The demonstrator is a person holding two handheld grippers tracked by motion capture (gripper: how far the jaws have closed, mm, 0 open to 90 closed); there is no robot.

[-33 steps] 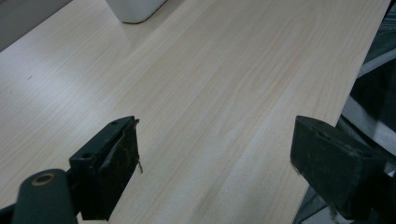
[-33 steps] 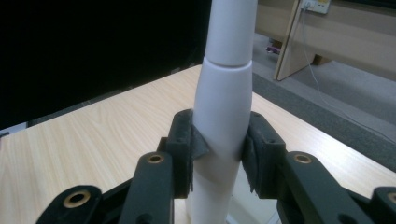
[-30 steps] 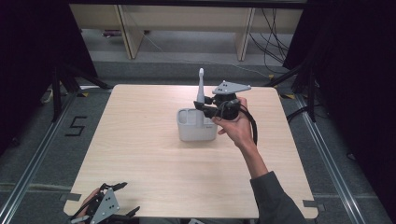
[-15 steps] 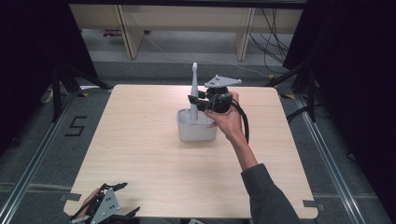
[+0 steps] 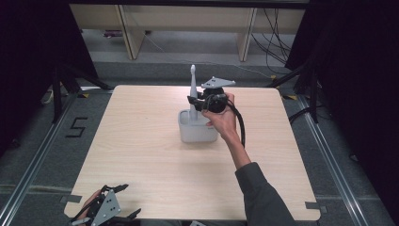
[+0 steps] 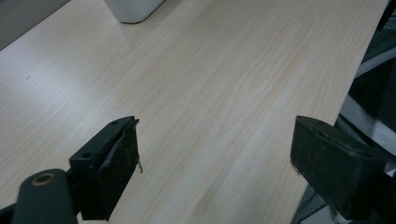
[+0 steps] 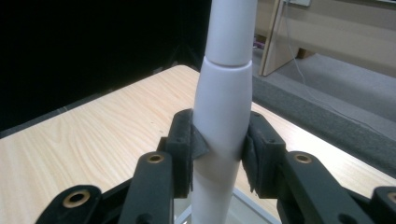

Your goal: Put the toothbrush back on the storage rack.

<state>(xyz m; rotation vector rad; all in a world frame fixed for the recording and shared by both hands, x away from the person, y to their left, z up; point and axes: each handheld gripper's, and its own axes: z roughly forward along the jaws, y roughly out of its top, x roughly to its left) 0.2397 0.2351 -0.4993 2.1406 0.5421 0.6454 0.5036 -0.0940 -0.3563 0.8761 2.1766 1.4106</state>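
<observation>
right gripper (image 5: 194,100): clamped on the white electric toothbrush (image 5: 193,89), pads squeezing the fat part of the handle from both sides (super clear in the right gripper view, toothbrush (image 7: 223,126) runs straight up between the pads)
toothbrush: standing pretty much upright, brush head on top, lower end down inside the white bin (image 5: 197,133); can't tell if it touches the bottom
white bin: small squarish tub sitting around the middle of the wooden table (image 5: 141,155), a bit toward the far edge
right hand (image 5: 225,115): reaching in from the near right side, grey sleeve, black cable looping down off the gripper
left gripper (image 5: 106,212): parked at the near left corner of the table, jaws spread wide with nothing between them, just bare tabletop under it in the left gripper view (image 6: 215,154)
bin from the left gripper view: a corner of it (image 6: 133,9) at the top edge, well apart from that gripper
</observation>
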